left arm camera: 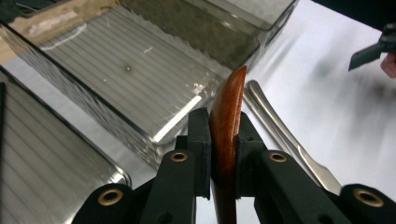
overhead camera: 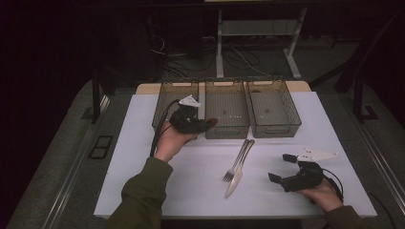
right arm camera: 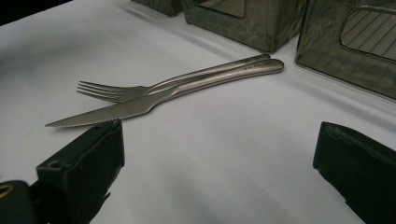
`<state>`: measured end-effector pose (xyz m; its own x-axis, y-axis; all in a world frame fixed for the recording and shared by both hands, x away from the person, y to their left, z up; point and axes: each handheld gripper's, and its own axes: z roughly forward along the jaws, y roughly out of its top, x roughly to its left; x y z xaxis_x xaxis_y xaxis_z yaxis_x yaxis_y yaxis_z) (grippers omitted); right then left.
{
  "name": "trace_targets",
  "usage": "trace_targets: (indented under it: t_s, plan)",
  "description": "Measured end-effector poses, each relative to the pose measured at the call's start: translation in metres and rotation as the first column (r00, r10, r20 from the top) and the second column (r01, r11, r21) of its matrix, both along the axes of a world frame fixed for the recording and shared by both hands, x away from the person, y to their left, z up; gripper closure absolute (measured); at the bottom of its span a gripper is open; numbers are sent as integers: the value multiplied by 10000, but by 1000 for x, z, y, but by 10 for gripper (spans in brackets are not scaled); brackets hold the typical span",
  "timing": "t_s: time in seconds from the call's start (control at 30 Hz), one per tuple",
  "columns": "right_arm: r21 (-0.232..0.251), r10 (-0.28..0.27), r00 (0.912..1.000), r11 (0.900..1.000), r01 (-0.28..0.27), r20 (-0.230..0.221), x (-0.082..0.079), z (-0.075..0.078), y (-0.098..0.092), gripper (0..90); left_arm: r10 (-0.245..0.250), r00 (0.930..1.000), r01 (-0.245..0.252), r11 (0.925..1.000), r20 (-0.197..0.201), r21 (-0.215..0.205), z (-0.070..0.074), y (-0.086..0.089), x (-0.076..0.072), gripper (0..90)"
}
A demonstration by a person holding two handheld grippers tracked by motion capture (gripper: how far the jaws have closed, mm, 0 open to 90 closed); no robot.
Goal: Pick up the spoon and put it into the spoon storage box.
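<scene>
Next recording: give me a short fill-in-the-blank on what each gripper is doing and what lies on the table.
1. The left gripper is shut on a ____ utensil handle.
2. The right gripper has its jaws ____.
3. The knife lies beside a ____ on the white table.
4. Behind them stand ____ clear bins.

Missing words: wooden; open; fork; three

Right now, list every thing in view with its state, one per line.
Left gripper: shut on the wooden piece.
Wooden piece: clamped, lifted near the bins.
Right gripper: open, holding nothing.
Fork: flat on the table.
Knife: flat, handle against the fork's.
Left bin: contents cannot be told.
Middle bin: empty.
Right bin: empty.
</scene>
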<state>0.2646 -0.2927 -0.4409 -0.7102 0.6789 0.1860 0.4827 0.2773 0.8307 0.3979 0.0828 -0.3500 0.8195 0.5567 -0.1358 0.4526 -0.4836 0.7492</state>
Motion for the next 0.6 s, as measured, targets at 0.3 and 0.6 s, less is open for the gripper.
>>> trace_targets:
  t_s: [0.3, 0.6]
  plan:
    - [33, 10, 10000, 10000, -10, -24, 0, 0, 0, 14, 143, 9999, -143, 9999, 29, -9, 7, -15, 19, 798]
    - [105, 48, 10000, 9999, -48, 33, 0, 1, 0, 14, 179, 9997, -179, 9998, 165, 53, 12, -35, 42, 798]
